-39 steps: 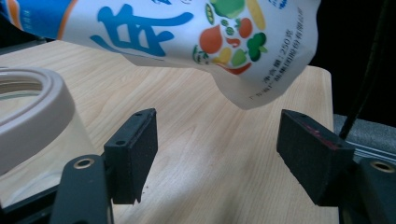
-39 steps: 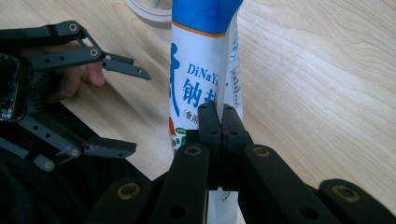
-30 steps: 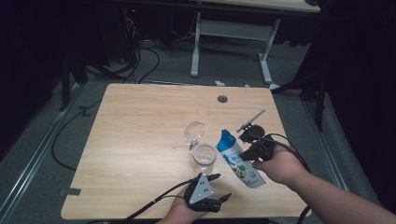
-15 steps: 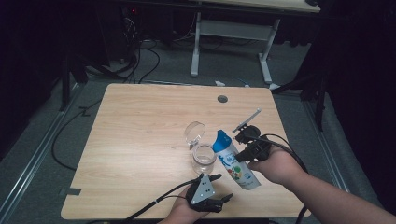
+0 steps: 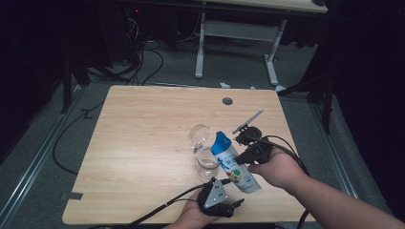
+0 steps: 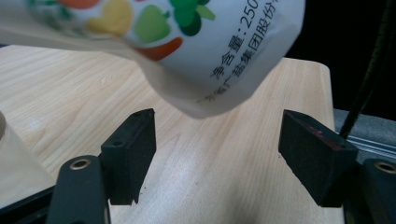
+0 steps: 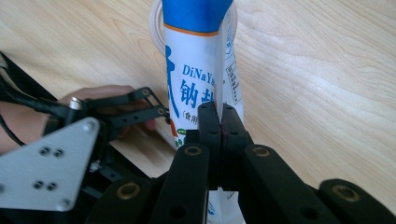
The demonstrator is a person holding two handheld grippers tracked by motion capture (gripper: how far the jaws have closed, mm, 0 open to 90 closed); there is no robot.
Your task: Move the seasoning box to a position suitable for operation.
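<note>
A white drink pouch (image 5: 235, 164) with a blue top leans over the table, its top toward a small clear glass (image 5: 207, 164). My right gripper (image 5: 244, 153) is shut on the pouch's side seam (image 7: 196, 70); in the right gripper view the jaws (image 7: 220, 126) pinch the seam together. My left gripper (image 5: 232, 192) lies low by the front edge, open. The pouch's bottom corner (image 6: 205, 60) hangs just above and ahead of its jaws (image 6: 215, 149) without touching the pads. The glass's side (image 6: 11, 154) shows at the left of the left gripper view.
A second clear glass (image 5: 198, 135) lies tipped just behind the upright one. The wooden table (image 5: 143, 129) has a cable hole (image 5: 228, 101) at the back. Cables trail from both grippers over the front edge. Desk legs and floor cables lie beyond.
The right gripper and the pouch have drifted slightly left, bringing the pouch's top closer to the glass. The left gripper has stayed put.
</note>
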